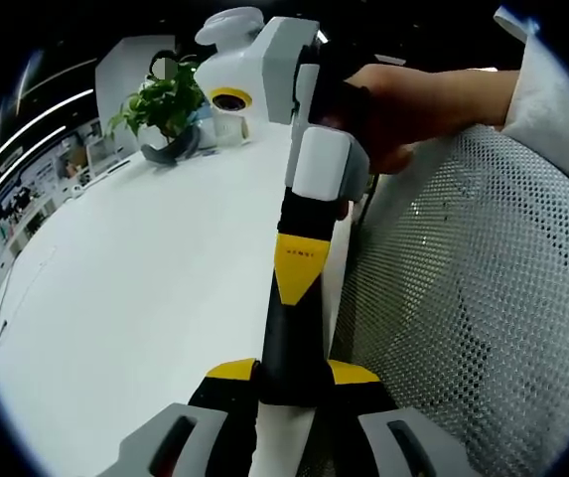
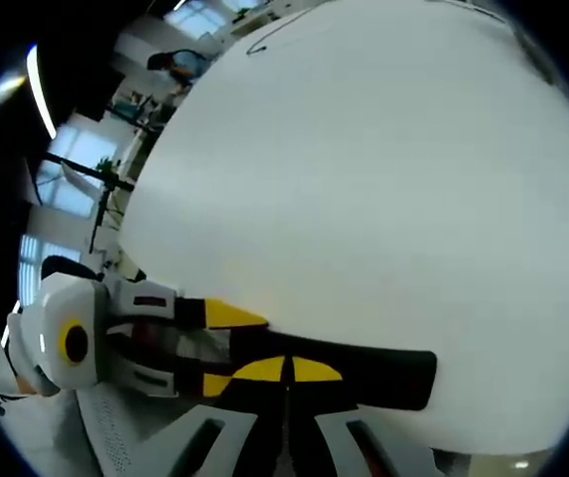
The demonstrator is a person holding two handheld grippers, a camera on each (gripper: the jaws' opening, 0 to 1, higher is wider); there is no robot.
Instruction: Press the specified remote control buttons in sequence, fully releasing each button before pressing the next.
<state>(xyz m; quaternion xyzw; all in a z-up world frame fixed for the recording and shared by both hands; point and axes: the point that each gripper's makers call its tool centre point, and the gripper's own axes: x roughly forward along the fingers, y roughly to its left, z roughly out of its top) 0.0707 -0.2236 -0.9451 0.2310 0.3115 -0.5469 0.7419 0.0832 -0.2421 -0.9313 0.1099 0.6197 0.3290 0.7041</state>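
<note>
You've got the remote [image 1: 289, 343] pinched by its near end in the left gripper [image 1: 294, 383], jaws clenched on it from both sides. It sticks out like a black bar along the edge of the white worktop [image 1: 145, 298]. Makes sense to me: holding it off the surface keeps it steady for the poke.

Your right gripper [image 1: 290, 286] is closed on nothing, yellow tips squeezed into one blunt point. It sits on the remote's top face about mid-length, which I'd guess is your pressing finger.

The annoying part is that I can't see a single button. The face is just flat black in both views, and the tips cover the spot they're aimed at. I also can't tell if they're actually pushing down or just resting.

Your hand [image 1: 413, 99] is on the right gripper's handle, the mesh chair [image 1: 483, 298] is alongside, and a potted plant [image 1: 160, 104] sits at the far end.
</note>
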